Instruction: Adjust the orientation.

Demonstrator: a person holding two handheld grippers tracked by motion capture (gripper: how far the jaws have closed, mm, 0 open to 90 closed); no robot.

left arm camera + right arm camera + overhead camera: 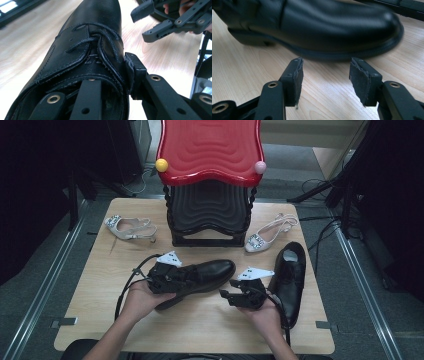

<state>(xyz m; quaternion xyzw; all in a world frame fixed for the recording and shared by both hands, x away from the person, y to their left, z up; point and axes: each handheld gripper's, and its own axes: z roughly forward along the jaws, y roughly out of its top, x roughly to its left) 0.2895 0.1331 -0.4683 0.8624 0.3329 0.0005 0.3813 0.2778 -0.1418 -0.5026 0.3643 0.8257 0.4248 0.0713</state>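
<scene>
Forearms and hands enter nearest in the high view: left gripper (167,277) is clamped on the collar of a black lace-up shoe (205,272), whose long axis runs away from that gripper toward the right gripper (240,295), toe pointing at it. Right gripper sits just beyond the toe, jaws apart and gripping nothing. Second black shoe (290,277) lies just outside the right gripper, toe toward the person. Two pale heeled shoes (129,227) (270,234) and a red-topped stool (210,150) stand farther off on the wooden table (200,325). Left gripper view: one jaw goes down inside the shoe opening, the other presses the outer side by the laces (100,41), so the wall is pinched between them; toe leads straight ahead, the right gripper near it, ahead and to one side. Right gripper view: pads (295,80) stand released over bare wood; the held shoe (324,27) lies crosswise just ahead, toe cap at the right. Judged next: the right hand is nearer the toe and would take that end.
</scene>
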